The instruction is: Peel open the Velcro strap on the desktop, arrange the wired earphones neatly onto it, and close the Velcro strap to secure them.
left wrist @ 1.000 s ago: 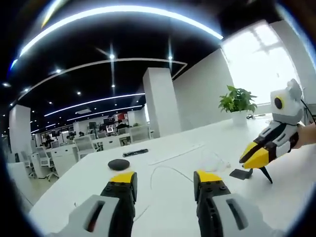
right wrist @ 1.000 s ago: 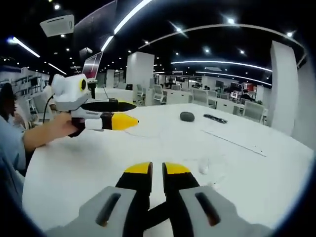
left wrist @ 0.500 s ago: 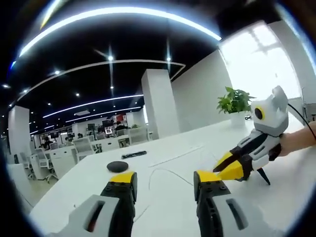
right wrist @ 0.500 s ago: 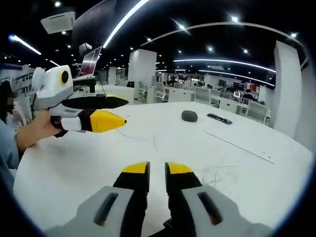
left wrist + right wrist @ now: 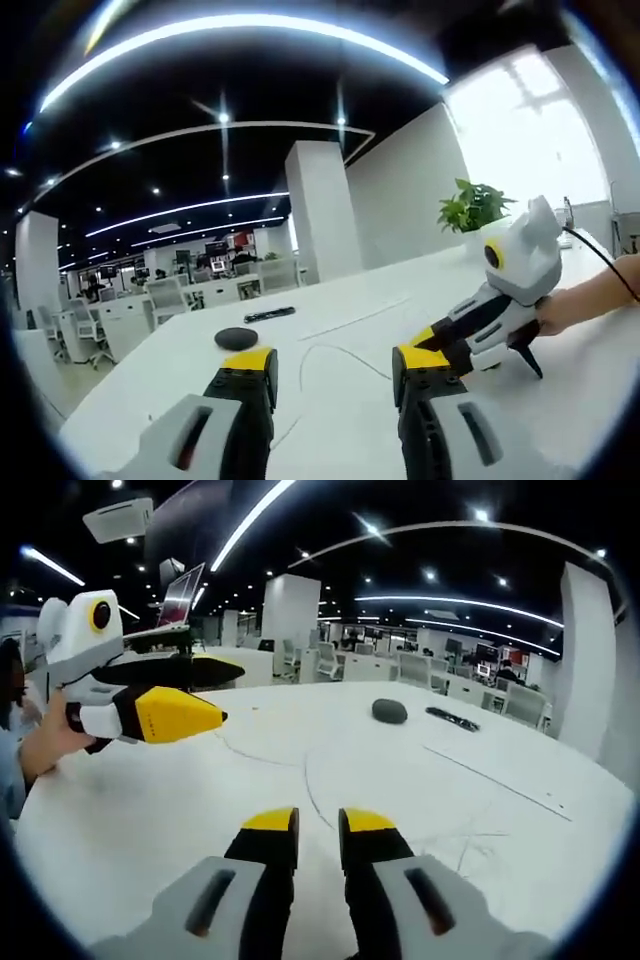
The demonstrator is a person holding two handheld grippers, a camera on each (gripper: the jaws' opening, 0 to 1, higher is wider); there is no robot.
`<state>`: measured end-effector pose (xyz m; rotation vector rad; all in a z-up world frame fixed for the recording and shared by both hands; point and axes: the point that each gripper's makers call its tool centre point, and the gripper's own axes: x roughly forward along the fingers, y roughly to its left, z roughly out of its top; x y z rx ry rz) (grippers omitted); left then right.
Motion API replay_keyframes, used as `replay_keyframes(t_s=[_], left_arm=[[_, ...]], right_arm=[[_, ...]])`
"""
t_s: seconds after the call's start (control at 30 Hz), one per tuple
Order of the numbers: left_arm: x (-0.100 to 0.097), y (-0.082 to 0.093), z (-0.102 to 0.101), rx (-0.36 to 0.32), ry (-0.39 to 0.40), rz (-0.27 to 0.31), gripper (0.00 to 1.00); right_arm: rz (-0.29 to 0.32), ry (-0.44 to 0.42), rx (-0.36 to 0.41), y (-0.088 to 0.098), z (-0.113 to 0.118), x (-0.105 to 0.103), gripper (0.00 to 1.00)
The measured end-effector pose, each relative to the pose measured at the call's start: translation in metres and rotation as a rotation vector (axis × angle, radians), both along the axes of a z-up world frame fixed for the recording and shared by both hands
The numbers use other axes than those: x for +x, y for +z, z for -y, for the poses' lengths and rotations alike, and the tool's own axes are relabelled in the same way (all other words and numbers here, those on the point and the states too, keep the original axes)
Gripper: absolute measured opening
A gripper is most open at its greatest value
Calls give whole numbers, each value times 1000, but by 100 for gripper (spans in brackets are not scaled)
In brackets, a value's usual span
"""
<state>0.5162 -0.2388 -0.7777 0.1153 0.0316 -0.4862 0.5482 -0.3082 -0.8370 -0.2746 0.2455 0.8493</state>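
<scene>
**Hovering over the cable, strap out of sight**

Hanging above the white desk [image 5: 120, 810], the left gripper [image 5: 330, 365] has jaws spread; the right gripper [image 5: 318, 825] shows a narrow gap, nothing pinched. The earphone cable [image 5: 310, 790] runs lengthwise away, just ahead of the right's tips, so right looks nearer. I can't make out the Velcro strap. Plenty of open room; a dark puck [image 5: 389, 711] sits far off.

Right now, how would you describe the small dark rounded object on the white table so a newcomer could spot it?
Start with the long white table running toward the office rows. Far along it lies a dark rounded lump, also seen in the left gripper view. Beside it sits a flat, slim black bar; the lump is domed and pebble-like, not long.
</scene>
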Motion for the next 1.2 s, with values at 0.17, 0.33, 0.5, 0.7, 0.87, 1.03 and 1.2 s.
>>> replay_keyframes(t_s=[0.17, 0.33, 0.5, 0.7, 0.87, 1.03, 1.2], left_arm=[[0, 1, 0, -5, 0, 0, 49], [-1, 1, 2, -3, -7, 1, 49], [1, 0, 2, 2, -4, -4, 49], [2, 0, 1, 3, 1, -2, 49], [3, 0, 1, 5, 2, -3, 49], [3, -1, 1, 9, 4, 0, 49], [3, -1, 1, 18, 6, 5, 49]], right_arm=[[3, -5, -7, -3, -3, 6, 18], [20, -8, -26, -4, -6, 12, 18], [29, -8, -35, -5, -9, 15, 18], [36, -6, -53, -7, -10, 16, 17], [33, -9, -47, -7, -9, 17, 15], [32, -7, -47, -7, -9, 16, 13], [33, -4, -52, -6, -9, 14, 10]])
